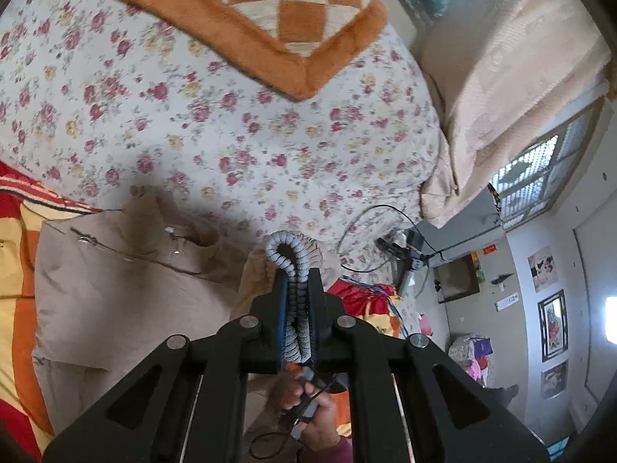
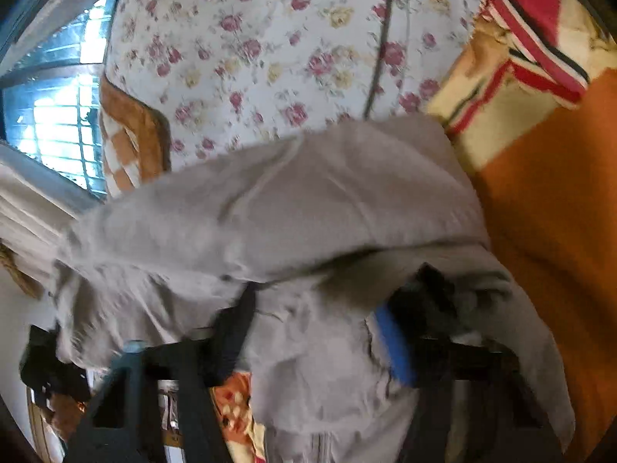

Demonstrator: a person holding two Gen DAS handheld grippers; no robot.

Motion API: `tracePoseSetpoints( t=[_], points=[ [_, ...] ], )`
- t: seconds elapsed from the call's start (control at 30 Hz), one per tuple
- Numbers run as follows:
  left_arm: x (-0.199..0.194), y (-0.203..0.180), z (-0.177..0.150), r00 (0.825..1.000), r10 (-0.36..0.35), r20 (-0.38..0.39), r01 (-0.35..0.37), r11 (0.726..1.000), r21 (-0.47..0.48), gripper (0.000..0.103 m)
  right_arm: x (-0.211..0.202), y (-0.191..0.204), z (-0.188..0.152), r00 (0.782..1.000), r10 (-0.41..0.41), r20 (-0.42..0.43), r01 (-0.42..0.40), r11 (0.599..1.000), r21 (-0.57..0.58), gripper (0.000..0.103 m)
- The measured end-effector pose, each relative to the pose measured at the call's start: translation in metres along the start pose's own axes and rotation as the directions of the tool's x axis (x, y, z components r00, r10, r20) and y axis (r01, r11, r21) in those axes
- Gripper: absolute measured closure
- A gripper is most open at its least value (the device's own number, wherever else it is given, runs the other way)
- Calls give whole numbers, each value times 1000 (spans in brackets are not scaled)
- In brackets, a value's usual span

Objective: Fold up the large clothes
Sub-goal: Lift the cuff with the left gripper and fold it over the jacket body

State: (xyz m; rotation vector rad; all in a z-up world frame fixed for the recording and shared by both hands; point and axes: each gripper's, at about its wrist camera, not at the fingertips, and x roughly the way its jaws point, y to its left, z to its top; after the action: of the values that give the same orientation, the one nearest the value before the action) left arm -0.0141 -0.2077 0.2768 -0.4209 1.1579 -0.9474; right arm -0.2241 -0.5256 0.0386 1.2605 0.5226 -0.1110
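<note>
Two tongs: left tongs (image 1: 295,289) pinch the jacket (image 1: 127,293)'s ribbed cuff (image 1: 287,249); right tongs (image 2: 324,328), blurred, cannot tell. Soft, floppy, bulky — best gripped at hems.

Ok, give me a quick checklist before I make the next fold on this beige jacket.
1. Left gripper shut on the grey ribbed cuff: ok.
2. Right gripper grip on the jacket: cannot tell; fabric drapes over the open fingers.
3. Jacket body lying flat on the bed: not ok, it looks creased and bunched.
4. Orange checked blanket apart from the jacket: ok.
5. Right view sharp enough to judge: not ok, blurred.
</note>
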Motion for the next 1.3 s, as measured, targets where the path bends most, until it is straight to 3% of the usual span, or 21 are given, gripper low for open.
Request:
tracePoseSetpoints(
  t=[0.03, 0.07, 0.27, 0.33, 0.4, 0.5, 0.57, 0.63, 0.67, 0.73, 0.8, 0.9, 1.0, 1.03, 1.07, 1.1, 1.2, 1.23, 1.3],
  points=[
    [1, 5, 1, 1000, 6, 0, -6, 1000, -9, 96, -1, -1, 2, 1000, -25, 8, 25, 1000, -8, 97],
    [2, 11, 2, 1000, 8, -2, -8, 1000, -20, 96, -5, -2, 4, 999, -36, 19, 37, 999, -13, 100],
    [11, 48, -7, 1000, 15, -16, -16, 999, -43, 96, -81, 23, 4, 988, -19, 156, 45, 985, -168, 102],
    [22, 73, -16, 998, 45, -35, -47, 997, -54, 96, -92, 24, -6, 989, -70, 128, 96, 972, -215, 103],
    [40, 111, -27, 991, 123, -57, -128, 987, -94, 96, -85, 16, -18, 990, -131, 57, 140, 963, -232, 102],
    [77, 172, -42, 969, 207, -134, -228, 957, -177, 96, -63, -7, -35, 971, -230, -66, 208, 948, -241, 102],
    [90, 210, -53, 962, 216, -165, -254, 932, -258, 96, -59, -9, -38, 959, -262, -107, 231, 943, -238, 96],
    [89, 222, -56, 967, 201, -158, -239, 929, -281, 96, -67, 4, -38, 944, -321, -79, 284, 910, -303, 93],
    [86, 222, -56, 969, 197, -152, -232, 936, -265, 96, -73, 14, -38, 936, -350, -43, 315, 884, -346, 89],
    [80, 212, -53, 967, 211, -142, -239, 947, -215, 96, -86, 29, -34, 939, -344, 21, 325, 863, -387, 63],
    [73, 198, -53, 969, 210, -132, -230, 960, -158, 96, -90, 44, -26, 941, -329, 79, 332, 847, -415, 47],
    [75, 193, -53, 966, 220, -135, -237, 963, -129, 95, -73, 65, -14, 930, -347, 121, 362, 803, -474, 43],
    [85, 198, -56, 939, 313, -140, -327, 941, -88, 73, -27, 79, -13, 922, -381, 75, 355, 750, -558, 43],
    [87, 199, -58, 933, 331, -140, -344, 936, -79, 59, -15, 77, -13, 916, -397, 59, 359, 746, -561, 46],
    [86, 201, -60, 934, 330, -137, -344, 935, -87, 56, 3, 70, -10, 901, -433, 39, 378, 736, -562, 48],
    [84, 203, -61, 939, 318, -133, -332, 938, -98, 56, 19, 62, -7, 870, -490, 53, 429, 700, -572, 48],
    [73, 200, -63, 942, 319, -105, -330, 937, -115, 48, 48, 28, 6, 746, -654, 129, 602, 579, -550, 50],
    [66, 197, -63, 941, 328, -84, -336, 935, -116, 47, 50, 21, 10, 740, -662, 122, 611, 585, -534, 50],
    [56, 186, -64, 941, 337, -45, -339, 936, -89, 43, 39, 16, 14, 762, -639, 107, 599, 631, -493, 50]
  ],
)
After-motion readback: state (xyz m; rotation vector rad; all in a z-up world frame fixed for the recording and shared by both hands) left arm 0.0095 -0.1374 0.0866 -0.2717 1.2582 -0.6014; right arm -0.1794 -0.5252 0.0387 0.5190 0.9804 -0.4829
